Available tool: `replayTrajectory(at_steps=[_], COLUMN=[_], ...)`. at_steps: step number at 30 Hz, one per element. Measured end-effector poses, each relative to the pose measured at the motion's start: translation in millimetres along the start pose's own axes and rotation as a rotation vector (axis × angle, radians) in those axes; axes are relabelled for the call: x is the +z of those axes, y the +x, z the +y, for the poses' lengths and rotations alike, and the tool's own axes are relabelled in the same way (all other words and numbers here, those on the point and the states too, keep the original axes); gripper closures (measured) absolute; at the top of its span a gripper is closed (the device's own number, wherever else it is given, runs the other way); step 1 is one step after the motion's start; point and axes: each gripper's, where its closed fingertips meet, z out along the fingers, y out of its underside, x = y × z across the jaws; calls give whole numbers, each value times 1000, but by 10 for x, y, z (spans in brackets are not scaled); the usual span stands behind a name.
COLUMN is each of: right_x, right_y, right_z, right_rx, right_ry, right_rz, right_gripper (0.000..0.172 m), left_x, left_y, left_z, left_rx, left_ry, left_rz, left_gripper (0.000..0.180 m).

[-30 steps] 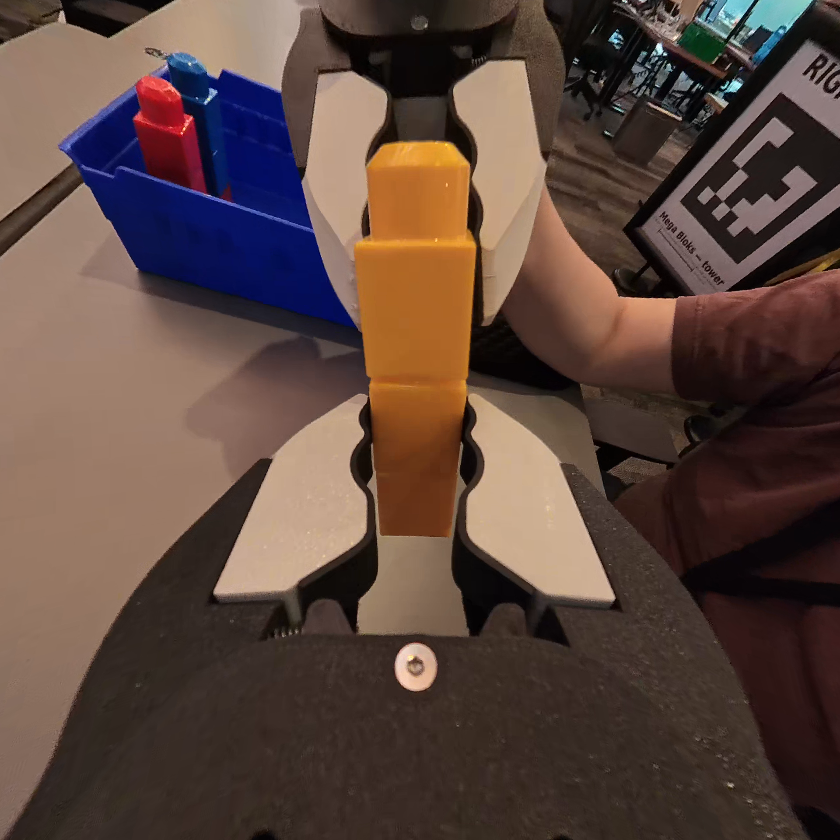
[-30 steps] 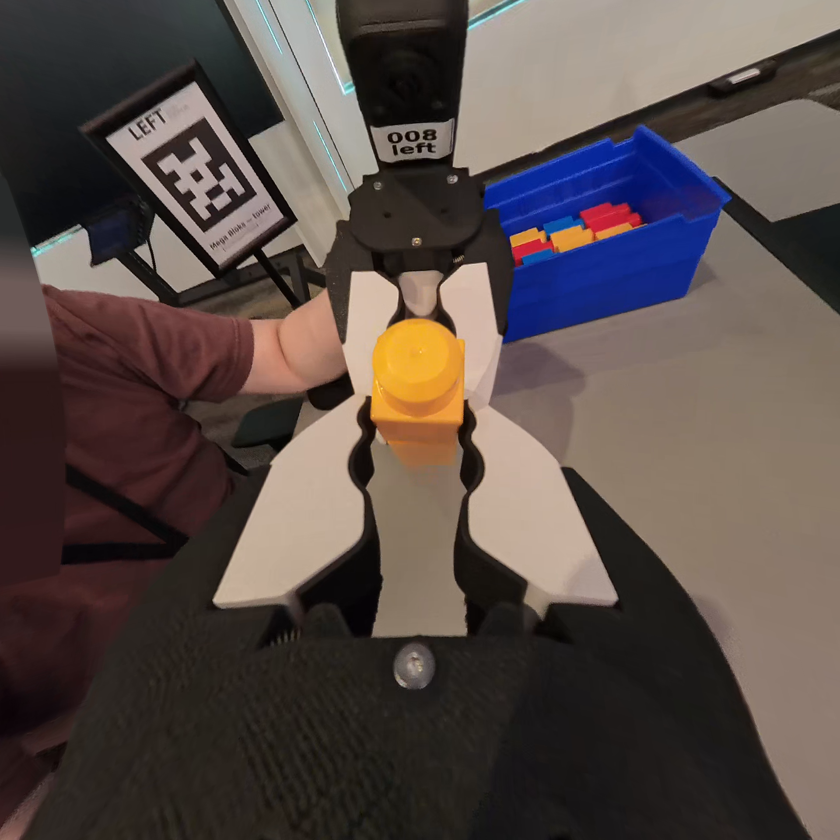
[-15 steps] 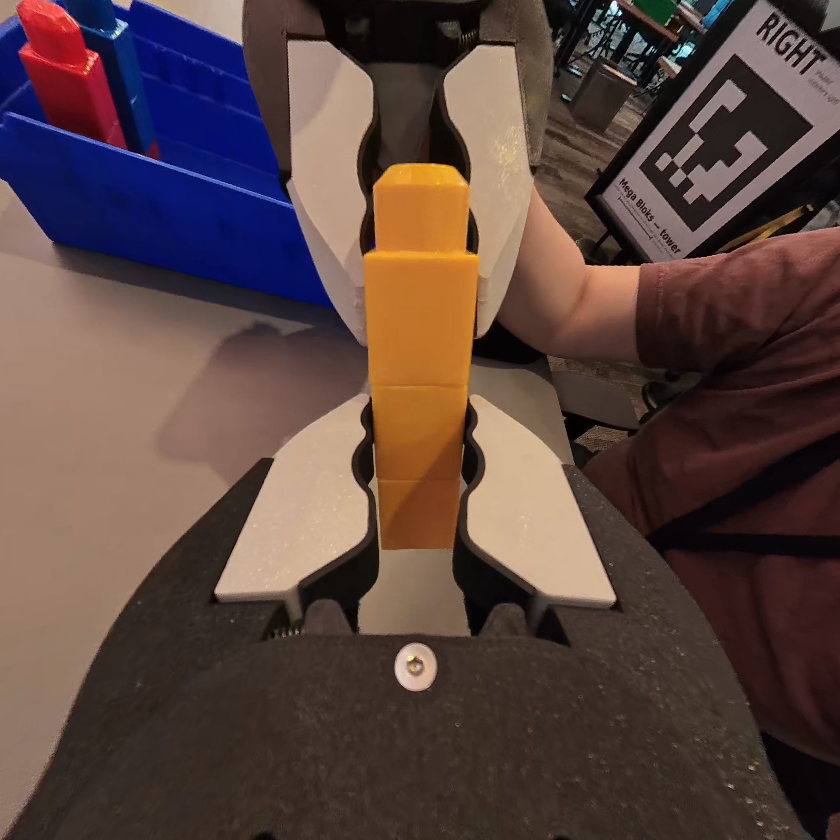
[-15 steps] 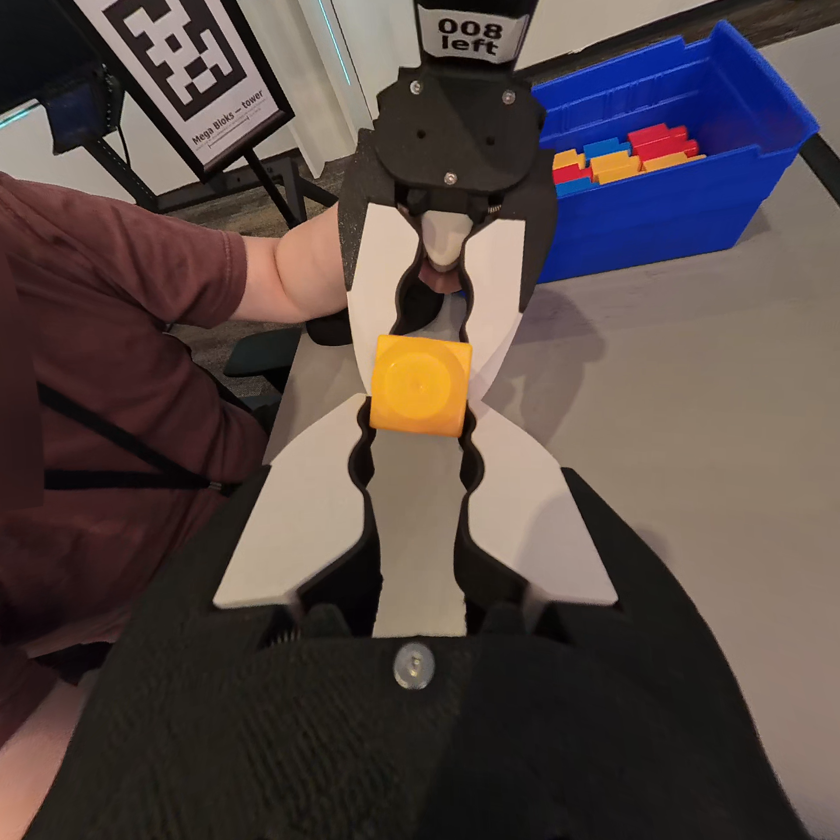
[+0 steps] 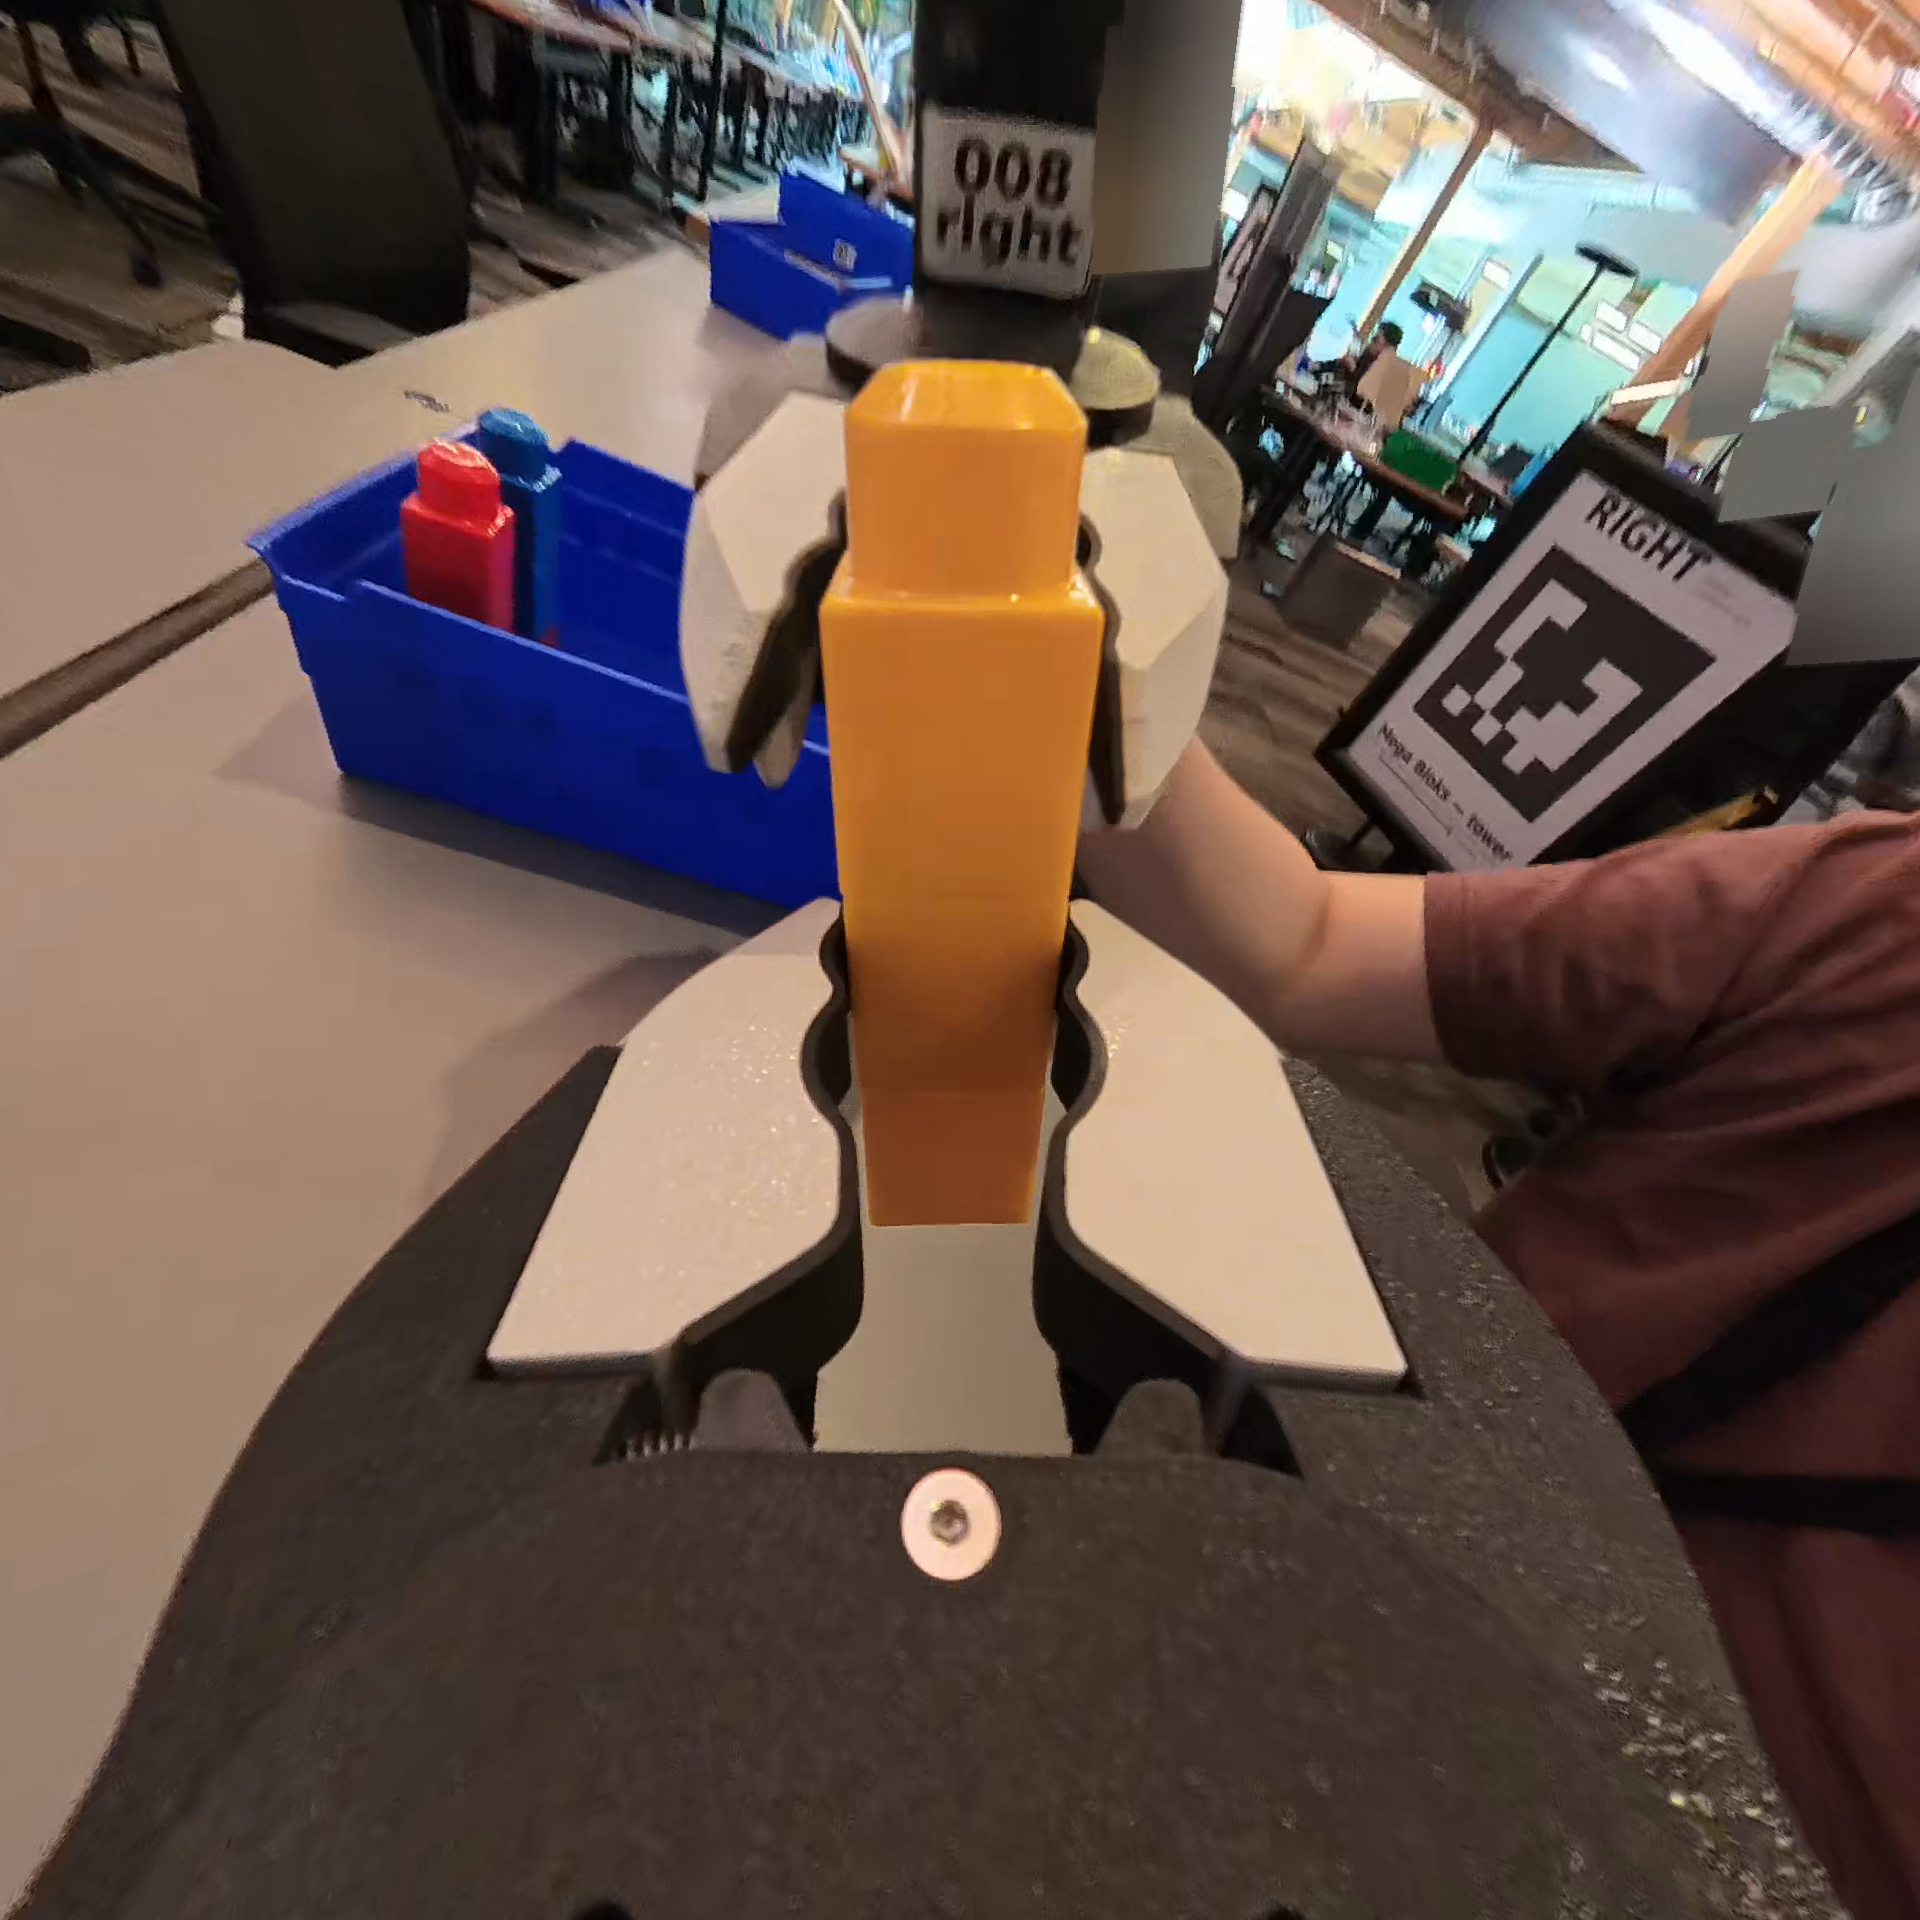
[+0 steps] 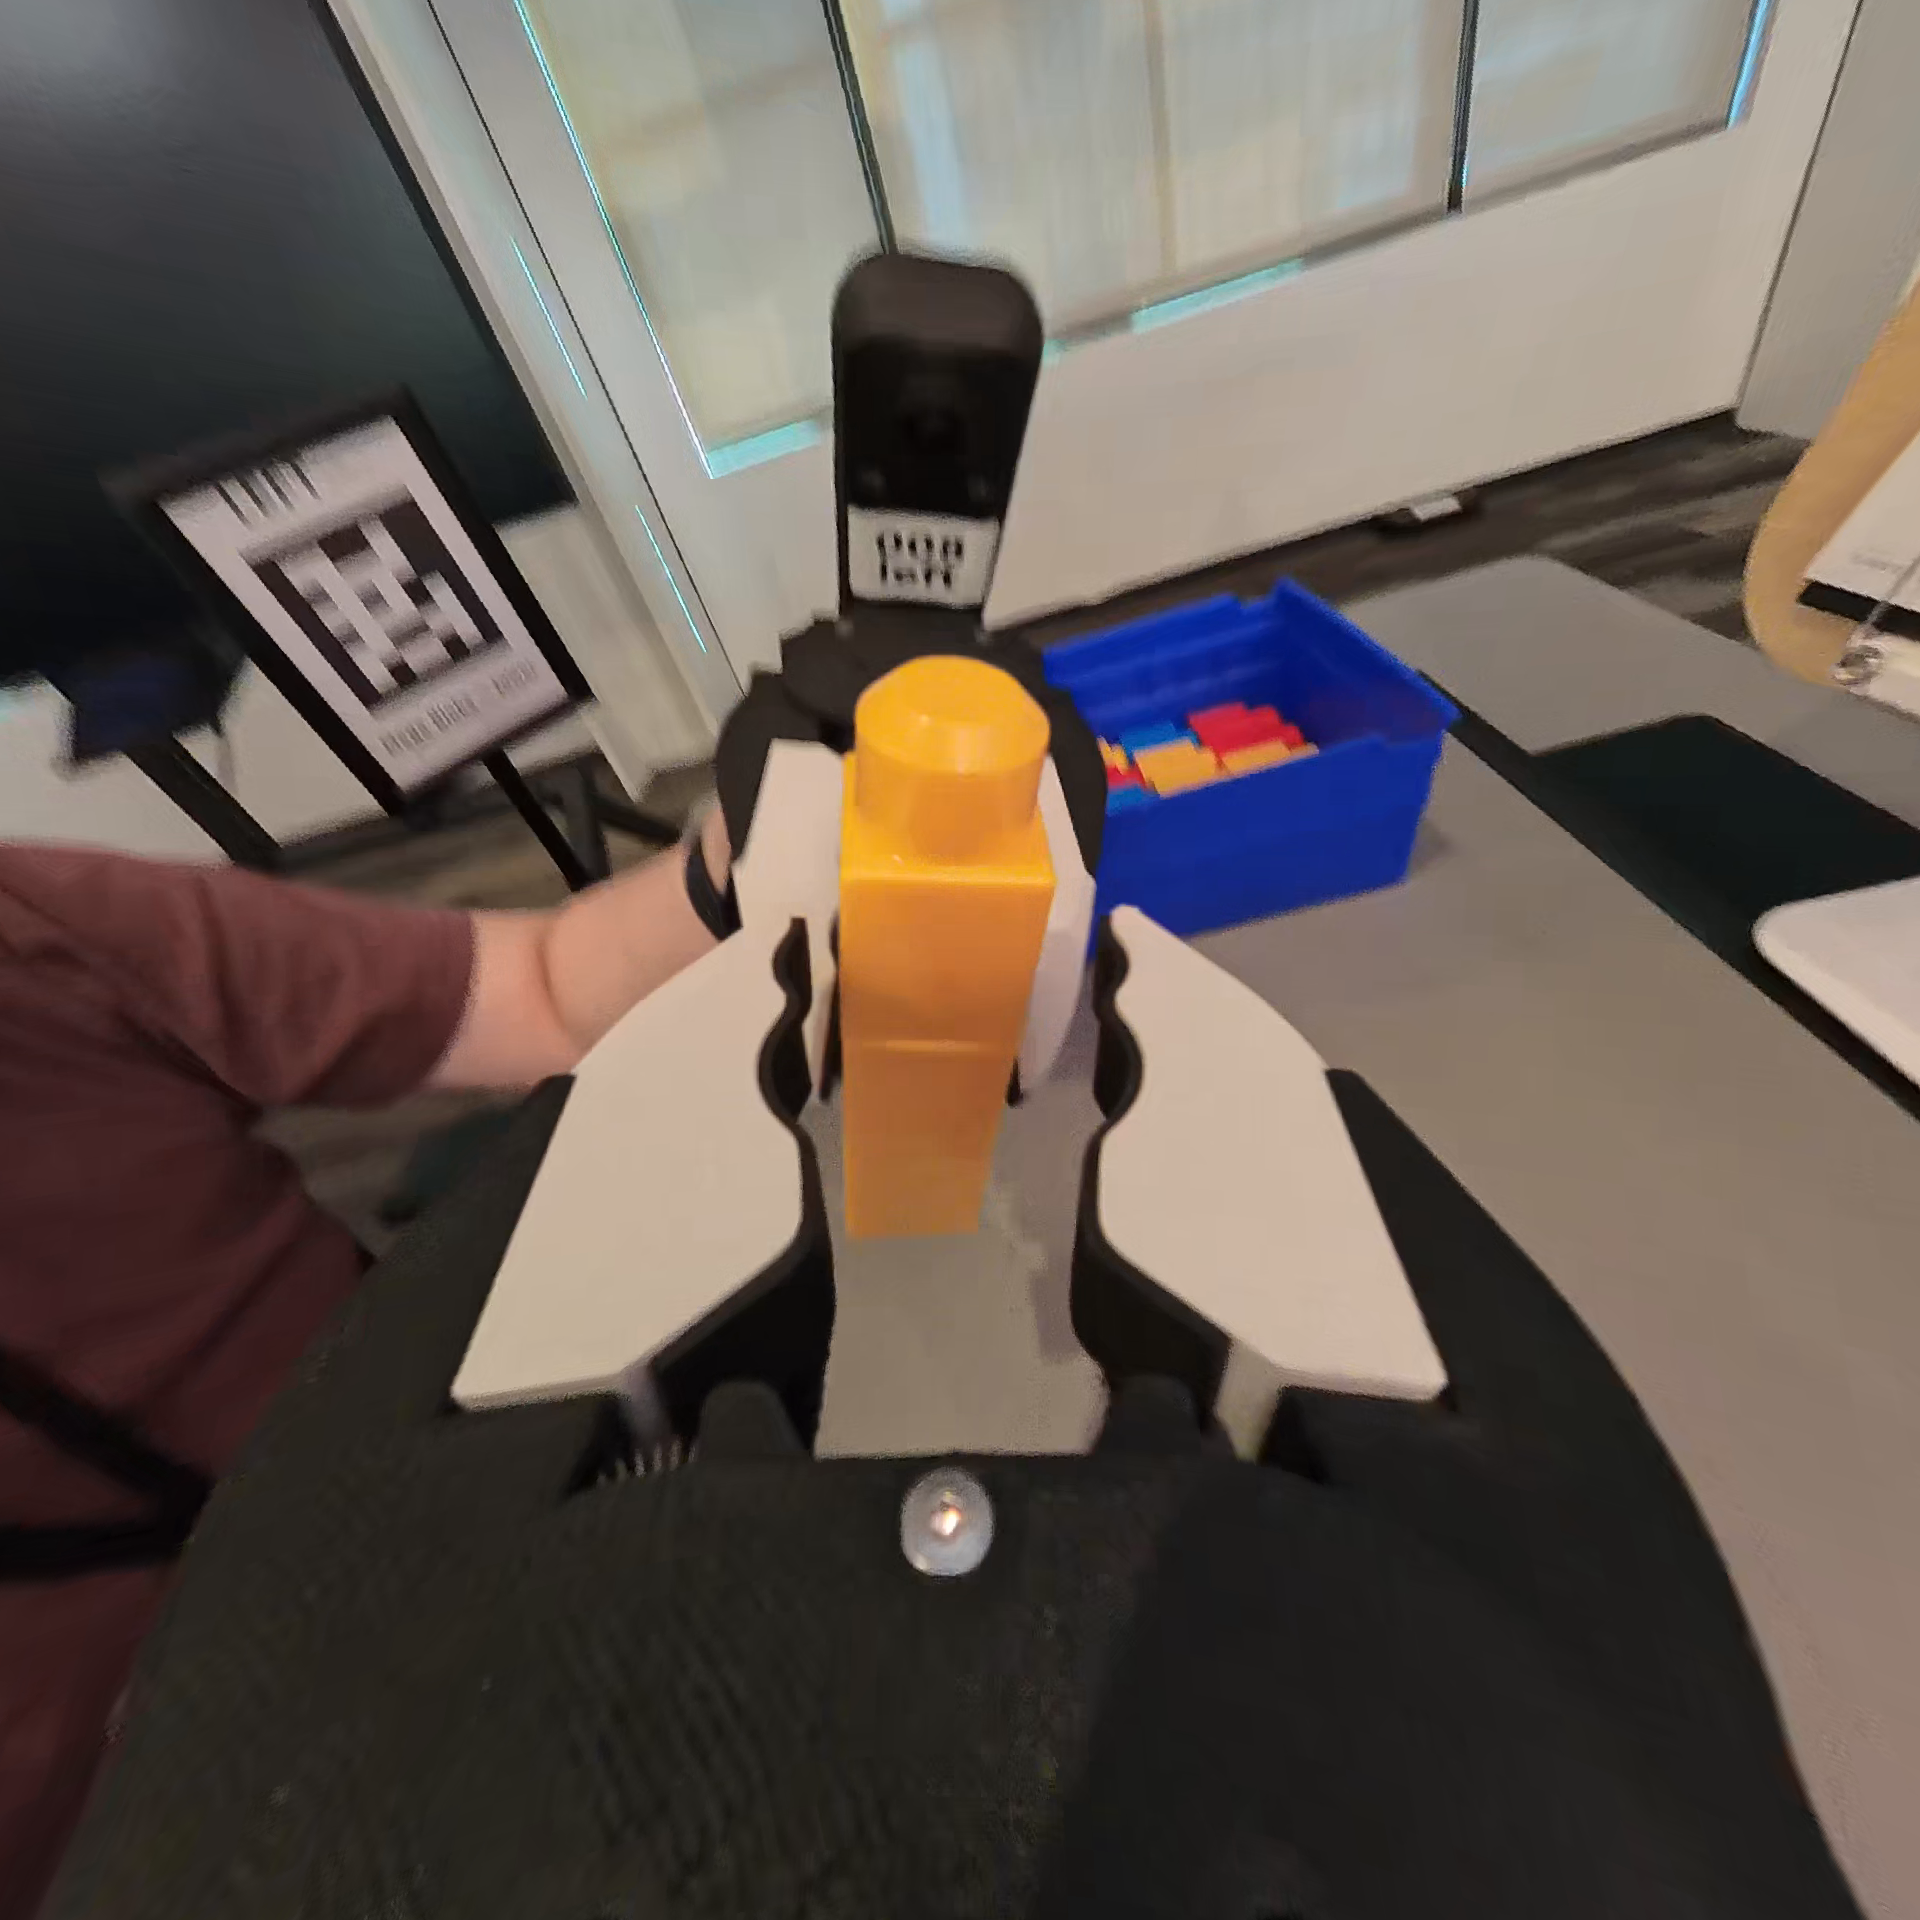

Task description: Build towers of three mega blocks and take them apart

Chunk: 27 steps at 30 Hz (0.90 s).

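Standing upright, stud up — tower [image 5: 961, 790], orange, glossy, long axis vertical; left gripper [image 5: 954, 997] pinches its base, right gripper [image 6: 948, 997] spread clear.

We record a grey table [image 5: 208, 1039] as our landmark. Beyond its far edge in the right wrist view stand tall white-framed windows [image 6: 1143, 156], daylit, with a dark wall panel [image 6: 156, 260] to their left. Dark carpet [image 6: 1558, 520] lies beneath the windows.

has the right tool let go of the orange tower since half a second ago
Yes. The right tool now stands open, gaps on both sides of the orange tower; earlier its fingers pressed it. The left tool grips it.
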Motion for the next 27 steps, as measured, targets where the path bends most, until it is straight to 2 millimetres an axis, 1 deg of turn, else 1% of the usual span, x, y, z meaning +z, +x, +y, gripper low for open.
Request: replayTrajectory(at_steps=[1,2,5,8,14,17,27], right_x=[23,46,111,120,97,129,135], right_y=[-2,1,23,25,31,24,14], right_z=[-64,-87,-39,-61,13,22,98], right_rx=[46,78,76,96,103,96,77], right_ry=[56,85,77,108,62,60,2], right_rz=[-21,-36,-38,-44,-58,-54,-48], right_gripper=[119,120,134,134,134,134,134], left_x=[-13,-23,-32,-55,-85,-117,-69], left_y=[-12,-26,-67,-64,-75,-75,-90], left_z=[-33,-54,-45,-68,-94,-74,29], left_rx=[-6,-8,0,-2,-21,-12,1], left_ry=[23,36,28,40,56,35,-38], left_rz=[-5,-14,-45,-45,-41,-48,-73], left_gripper=[144,144,144,145,145,145,145])
